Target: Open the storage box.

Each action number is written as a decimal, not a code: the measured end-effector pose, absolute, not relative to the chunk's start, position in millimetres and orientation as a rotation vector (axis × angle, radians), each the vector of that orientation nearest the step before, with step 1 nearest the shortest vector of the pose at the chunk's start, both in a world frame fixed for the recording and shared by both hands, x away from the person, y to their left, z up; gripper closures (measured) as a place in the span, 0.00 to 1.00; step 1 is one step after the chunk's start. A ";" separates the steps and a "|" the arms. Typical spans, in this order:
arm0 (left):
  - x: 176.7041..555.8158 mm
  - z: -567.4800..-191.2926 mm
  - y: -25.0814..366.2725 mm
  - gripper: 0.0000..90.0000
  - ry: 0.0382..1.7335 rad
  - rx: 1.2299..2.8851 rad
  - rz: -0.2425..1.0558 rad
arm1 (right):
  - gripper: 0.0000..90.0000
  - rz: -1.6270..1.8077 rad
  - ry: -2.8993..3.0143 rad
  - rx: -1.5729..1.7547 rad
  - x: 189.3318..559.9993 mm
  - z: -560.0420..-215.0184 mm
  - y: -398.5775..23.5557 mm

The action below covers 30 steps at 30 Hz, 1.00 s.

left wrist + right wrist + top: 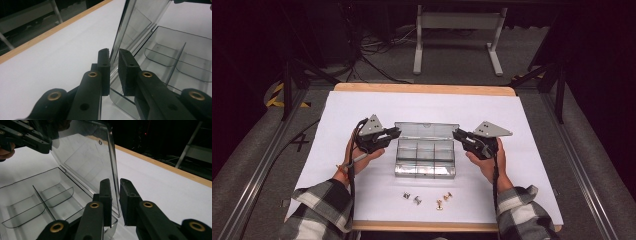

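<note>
With both hands level, left gripper (pixel 114 72) and right gripper (pixel 115 201) pinch lid (pixel 85 152)

Dark room. Grey carpet floor (pixel 452 60); white table frame (pixel 457 30) at rear; black cables (pixel 372 50); yellow-black hazard tape (pixel 277 95) at left.

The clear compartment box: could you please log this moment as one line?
clear compartment box: open, empty | lid: raised | left gripper: shut on lid | right gripper: shut on lid | small metal parts: on table

Upright lid (pixel 426 129) blocks box (pixel 425 171) from behind; front & top free, small fasteners (pixel 427 199) nr front edge
</note>
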<state>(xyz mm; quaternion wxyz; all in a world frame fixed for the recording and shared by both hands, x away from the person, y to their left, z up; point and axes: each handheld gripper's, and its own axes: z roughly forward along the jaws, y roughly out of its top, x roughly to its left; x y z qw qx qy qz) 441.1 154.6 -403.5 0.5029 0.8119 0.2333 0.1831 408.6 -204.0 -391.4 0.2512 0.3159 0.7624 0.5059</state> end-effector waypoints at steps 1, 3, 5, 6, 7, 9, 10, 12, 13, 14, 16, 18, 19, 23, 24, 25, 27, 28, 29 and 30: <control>442.2 -404.0 154.2 0.89 0.569 1.956 0.431 | 0.91 1.381 2.070 0.866 409.8 -392.0 -203.9; 444.5 -404.4 154.2 0.89 0.568 1.958 0.448 | 0.91 1.385 2.062 0.878 412.1 -393.7 -203.3; 445.3 -405.5 152.9 0.90 0.582 1.947 0.432 | 0.91 1.381 2.057 0.889 414.4 -395.7 -202.5; 446.2 -405.7 152.7 0.89 0.580 1.945 0.438 | 0.91 1.377 2.059 0.890 415.4 -396.6 -202.0; 446.9 -405.8 152.6 0.90 0.580 1.947 0.436 | 0.91 1.371 2.059 0.889 416.1 -397.2 -201.9; 448.2 -406.5 152.6 0.90 0.590 1.937 0.425 | 0.91 1.379 2.051 0.896 417.7 -398.6 -201.6; 448.7 -406.7 152.8 0.90 0.590 1.936 0.425 | 0.91 1.378 2.050 0.896 418.6 -399.4 -201.4; 449.1 -407.3 152.7 0.90 0.596 1.931 0.423 | 0.91 1.378 2.051 0.902 419.8 -400.7 -201.1; 449.1 -407.3 152.7 0.90 0.596 1.931 0.423 | 0.91 1.378 2.051 0.902 419.8 -400.7 -201.1; 449.3 -407.6 152.6 0.90 0.600 1.930 0.422 | 0.90 1.375 2.053 0.904 420.6 -401.6 -200.8; 449.9 -408.2 152.4 0.90 0.601 1.926 0.419 | 0.90 1.374 2.054 0.907 421.7 -403.1 -199.8; 451.2 -409.2 152.5 0.90 0.600 1.927 0.421 | 0.90 1.381 2.050 0.910 422.3 -403.9 -199.9; 451.8 -409.7 152.5 0.90 0.602 1.926 0.424 | 0.90 1.384 2.045 0.916 422.5 -404.4 -200.1; 453.2 -412.7 151.6 0.90 0.611 1.942 0.412 | 0.90 1.400 2.029 0.917 422.8 -406.3 -199.9; 453.7 -414.0 151.2 0.89 0.607 1.953 0.411 | 0.90 1.402 2.028 0.920 423.0 -406.5 -200.2; 454.8 -415.0 151.3 0.89 0.603 1.956 0.419 | 0.90 1.401 2.028 0.920 422.8 -406.6 -200.2; 455.1 -415.7 151.1 0.89 0.605 1.953 0.411 | 0.90 1.400 2.023 0.925 423.2 -407.0 -200.1; 455.2 -416.0 151.2 0.89 0.607 1.951 0.406 | 0.90 1.409 2.023 0.926 423.8 -407.6 -199.9; 455.6 -416.4 151.5 0.89 0.608 1.951 0.404 | 0.90 1.411 2.022 0.924 424.3 -408.0 -200.2; 456.7 -416.7 151.9 0.89 0.603 1.956 0.413 | 0.90 1.407 2.024 0.923 424.7 -408.2 -200.4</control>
